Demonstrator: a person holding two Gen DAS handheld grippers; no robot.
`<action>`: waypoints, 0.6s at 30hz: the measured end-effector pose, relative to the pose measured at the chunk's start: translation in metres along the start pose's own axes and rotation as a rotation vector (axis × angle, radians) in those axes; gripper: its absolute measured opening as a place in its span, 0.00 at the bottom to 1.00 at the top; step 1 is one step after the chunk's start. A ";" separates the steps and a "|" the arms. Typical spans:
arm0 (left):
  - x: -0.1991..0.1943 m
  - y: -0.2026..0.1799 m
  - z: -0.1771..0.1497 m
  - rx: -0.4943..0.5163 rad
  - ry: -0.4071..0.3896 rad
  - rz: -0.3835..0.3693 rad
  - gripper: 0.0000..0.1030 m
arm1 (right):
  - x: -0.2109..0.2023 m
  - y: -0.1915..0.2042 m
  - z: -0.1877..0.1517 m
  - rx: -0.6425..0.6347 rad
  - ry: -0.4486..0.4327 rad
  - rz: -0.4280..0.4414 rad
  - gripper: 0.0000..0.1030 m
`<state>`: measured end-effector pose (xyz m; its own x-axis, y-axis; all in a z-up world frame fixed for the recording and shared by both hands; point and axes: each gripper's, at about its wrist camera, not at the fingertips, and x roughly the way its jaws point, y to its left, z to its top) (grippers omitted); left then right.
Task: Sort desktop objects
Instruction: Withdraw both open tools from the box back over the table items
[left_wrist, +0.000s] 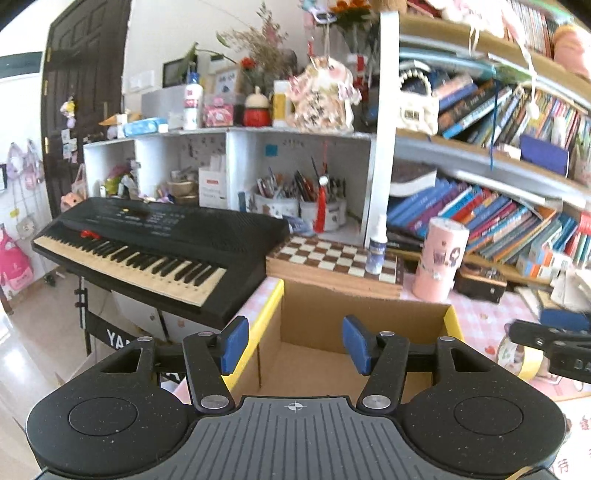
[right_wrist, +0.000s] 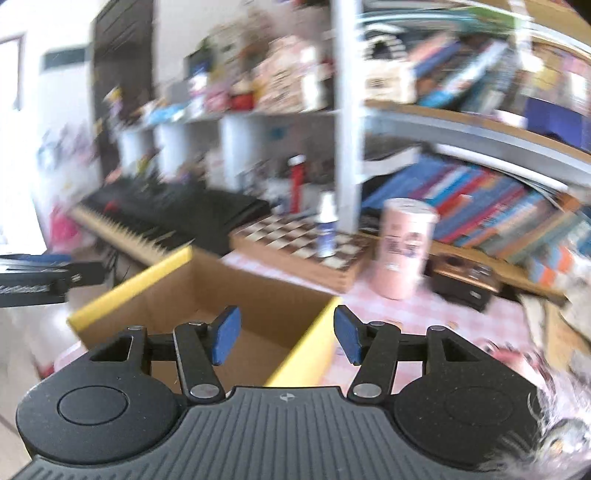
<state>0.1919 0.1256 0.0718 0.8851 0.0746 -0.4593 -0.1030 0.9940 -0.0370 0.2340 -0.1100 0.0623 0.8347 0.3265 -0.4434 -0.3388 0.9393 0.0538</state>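
While nothing sits between either pair of blue pads, the step in hand looks like the reach for something to sort rather than a drop-off: at the far left the black electronic keyboard (left_wrist: 159, 251) overhangs the desk edge, and next to it the left gripper (left_wrist: 293, 345) hovers with its jaws spread wide and empty above the open brown cardboard box with yellow-edged flaps (left_wrist: 332, 314), whose visible floor looks bare; behind the box lie the brown-and-cream chessboard (left_wrist: 332, 258), the small white spray bottle (left_wrist: 376, 245) standing on it, then the pink cylindrical canister (left_wrist: 439, 258); further right the right gripper (right_wrist: 286, 339), also gaping and empty, hangs over the box's right flap, its view blurred; next it probably needs to close on the roll of yellow-rimmed patterned tape (left_wrist: 519, 360) on the pink checked tablecloth (left_wrist: 480, 325)
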 end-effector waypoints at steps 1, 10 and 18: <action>-0.004 0.002 -0.001 -0.003 -0.008 0.000 0.56 | -0.007 -0.001 -0.004 0.023 -0.012 -0.026 0.52; -0.039 0.013 -0.028 -0.002 0.002 -0.035 0.56 | -0.058 0.017 -0.043 0.122 -0.044 -0.144 0.51; -0.088 0.023 -0.068 -0.022 0.016 -0.058 0.62 | -0.102 0.062 -0.089 0.143 -0.032 -0.187 0.51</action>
<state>0.0805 0.1366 0.0511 0.8826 0.0156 -0.4698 -0.0618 0.9946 -0.0830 0.0887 -0.0944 0.0310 0.8913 0.1467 -0.4291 -0.1140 0.9883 0.1012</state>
